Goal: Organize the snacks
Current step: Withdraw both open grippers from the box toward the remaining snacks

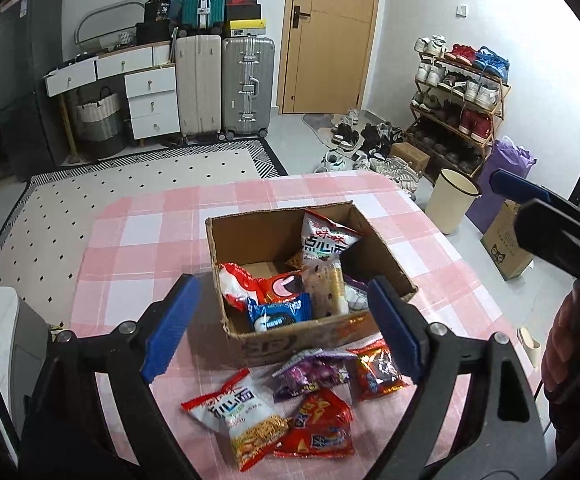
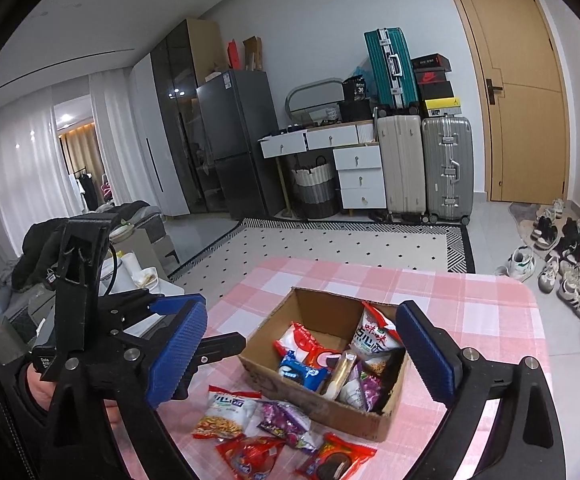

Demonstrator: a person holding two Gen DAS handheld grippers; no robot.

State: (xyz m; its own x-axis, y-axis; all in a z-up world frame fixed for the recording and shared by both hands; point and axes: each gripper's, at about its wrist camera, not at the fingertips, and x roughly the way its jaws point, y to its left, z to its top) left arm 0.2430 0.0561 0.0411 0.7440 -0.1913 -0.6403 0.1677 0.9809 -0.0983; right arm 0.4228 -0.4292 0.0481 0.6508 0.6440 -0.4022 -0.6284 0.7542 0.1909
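A cardboard box (image 1: 310,264), its flaps cut away and its rim ragged, is sitting at the middle of a table (image 1: 138,248) covered in a glossy pink-and-white checked cloth. Inside it, crinkled foil packets are piling up: a white noodle bag (image 1: 326,240) is leaning upright at 1 o'clock, and a blue cookie pack (image 1: 280,312) is lying flat at 6 o'clock. Four more snacks (image 1: 290,412) are lying loose on the cloth at the box's 6 o'clock, just beside its front wall. The left gripper (image 1: 278,324) is hovering over the box's near edge, its ribbed blue pads spread wide with nothing between them. The right gripper (image 2: 302,360) is likewise standing wide apart and empty above the box.
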